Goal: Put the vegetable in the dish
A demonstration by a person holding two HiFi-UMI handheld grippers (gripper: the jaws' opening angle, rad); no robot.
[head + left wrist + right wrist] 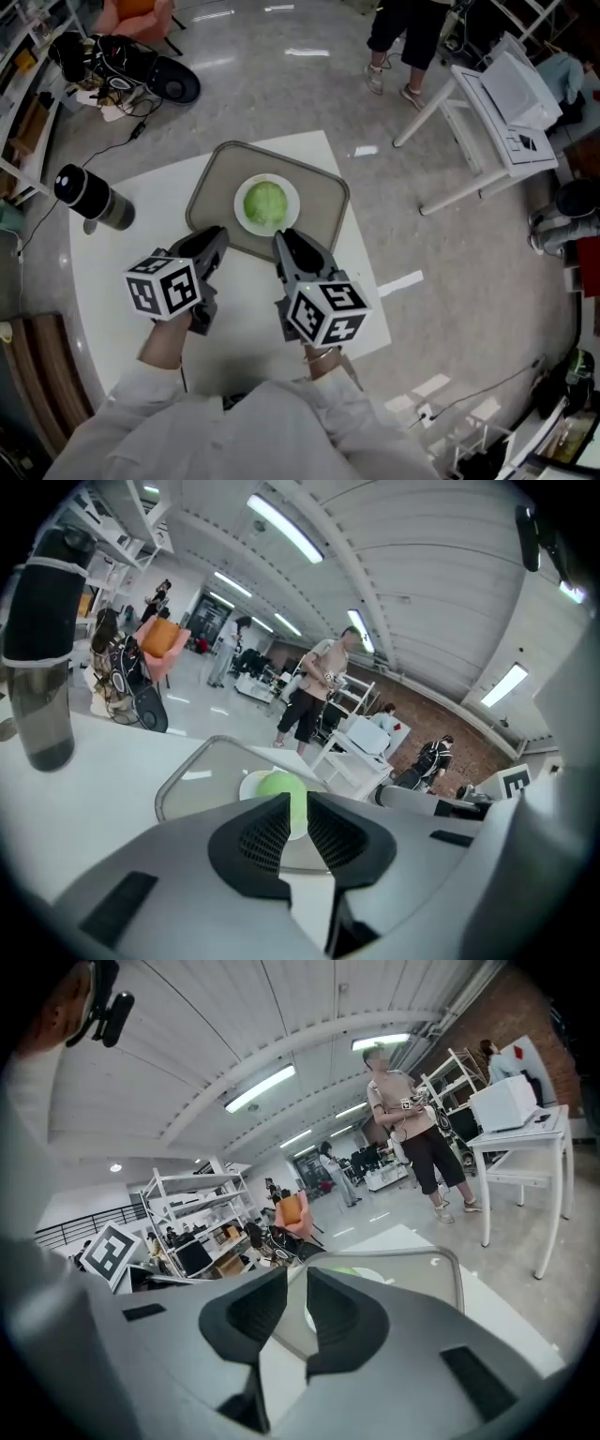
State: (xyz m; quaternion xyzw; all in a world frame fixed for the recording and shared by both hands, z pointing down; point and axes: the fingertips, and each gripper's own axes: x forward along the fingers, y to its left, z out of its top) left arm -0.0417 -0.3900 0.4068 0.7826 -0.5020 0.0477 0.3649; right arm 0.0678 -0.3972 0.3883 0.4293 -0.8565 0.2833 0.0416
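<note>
Head view: round green vegetable lies in white dish, dish in middle of grey tray on white table. Left gripper and right gripper above table at tray's near edge, tips toward tray. Left gripper view: jaws slightly apart, narrow gap, nothing held; vegetable seen beyond gap. Right gripper view: jaws also little apart, empty. Dark flask stands left of tray, apart from it.

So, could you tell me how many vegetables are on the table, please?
1. The green vegetable lies on the white dish in the middle of the tray. The left gripper and right gripper cover some table, so another could be hidden.
</note>
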